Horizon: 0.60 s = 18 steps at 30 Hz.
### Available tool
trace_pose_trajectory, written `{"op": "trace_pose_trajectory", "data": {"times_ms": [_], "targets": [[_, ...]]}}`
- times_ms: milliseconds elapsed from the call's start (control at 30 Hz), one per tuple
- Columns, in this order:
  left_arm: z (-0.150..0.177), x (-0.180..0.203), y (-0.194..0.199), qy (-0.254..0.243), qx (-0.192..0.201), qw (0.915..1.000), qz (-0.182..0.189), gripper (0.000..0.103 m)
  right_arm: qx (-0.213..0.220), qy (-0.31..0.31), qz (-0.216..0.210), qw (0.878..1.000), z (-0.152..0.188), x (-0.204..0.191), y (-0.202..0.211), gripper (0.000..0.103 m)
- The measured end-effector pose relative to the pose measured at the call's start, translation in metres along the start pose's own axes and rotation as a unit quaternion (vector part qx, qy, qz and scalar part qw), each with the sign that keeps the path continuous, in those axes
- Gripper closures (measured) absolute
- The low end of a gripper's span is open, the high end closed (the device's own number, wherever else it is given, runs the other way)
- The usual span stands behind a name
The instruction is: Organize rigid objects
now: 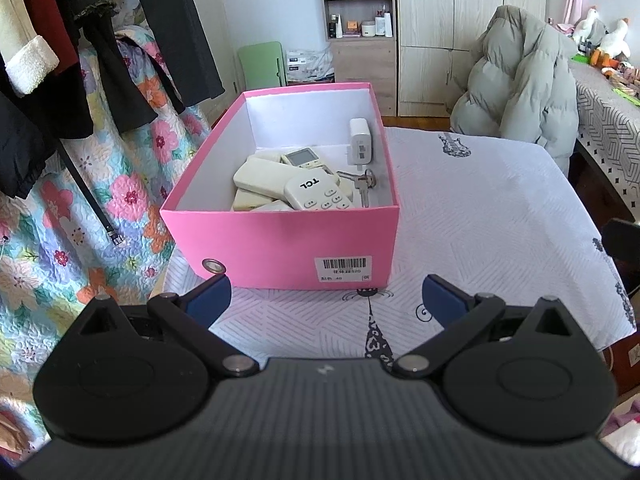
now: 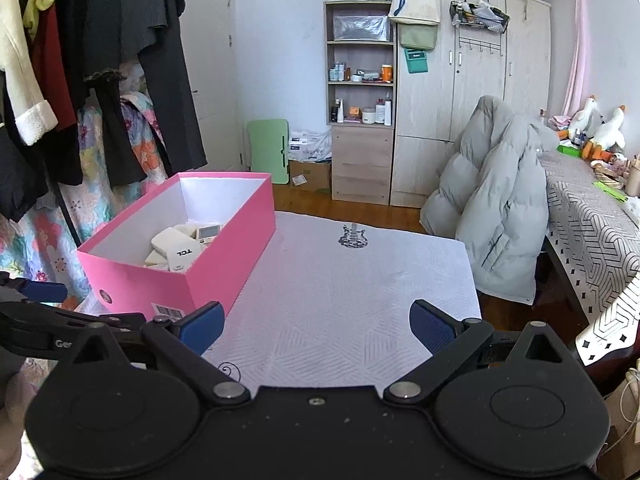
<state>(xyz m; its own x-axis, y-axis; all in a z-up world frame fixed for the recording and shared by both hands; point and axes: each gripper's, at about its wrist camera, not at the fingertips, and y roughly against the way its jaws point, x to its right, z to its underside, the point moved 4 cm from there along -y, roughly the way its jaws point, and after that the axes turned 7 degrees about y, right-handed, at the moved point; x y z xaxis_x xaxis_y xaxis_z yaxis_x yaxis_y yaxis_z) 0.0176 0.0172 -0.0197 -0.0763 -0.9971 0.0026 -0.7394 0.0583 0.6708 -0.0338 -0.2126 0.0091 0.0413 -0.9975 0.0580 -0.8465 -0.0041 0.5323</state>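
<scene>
A pink box (image 1: 280,248) stands on the white tablecloth (image 1: 480,220). Inside lie several white remotes, one marked TCL (image 1: 318,194), a white charger (image 1: 360,140) against the right wall, and keys (image 1: 362,182). My left gripper (image 1: 326,304) is open and empty, just in front of the box's near wall. In the right wrist view the pink box (image 2: 224,252) sits at the left with the TCL remote (image 2: 182,258) showing. My right gripper (image 2: 316,326) is open and empty over the tablecloth (image 2: 340,280), right of the box. The left gripper's finger (image 2: 44,292) shows at the left edge.
A grey puffer jacket (image 1: 516,80) hangs over a chair beyond the table's far right corner. Hanging clothes (image 1: 80,40) and a floral quilt (image 1: 60,220) are at the left. A shelf unit (image 2: 360,100) and wardrobe (image 2: 472,100) stand at the back.
</scene>
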Motion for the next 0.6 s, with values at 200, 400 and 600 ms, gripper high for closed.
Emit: {"op": "trace_pose_trajectory", "data": {"times_ms": [200,400,600], "targets": [[-0.0003,-0.0003,0.0007,0.0,0.003,1.0,-0.008,0.0,0.0,0.0,0.004,1.0,0.002,0.0019,-0.0005,0.002],[-0.0011,0.0,0.0038,0.001,0.01,0.9999,-0.012,0.0,0.006,0.0,0.007,1.0,0.0018,0.0036,0.0022,0.002],[-0.0002,0.001,0.0062,0.001,0.013,0.9998,-0.011,0.0,0.003,0.0,0.01,1.0,0.0027,0.0035,0.0018,0.002]]}}
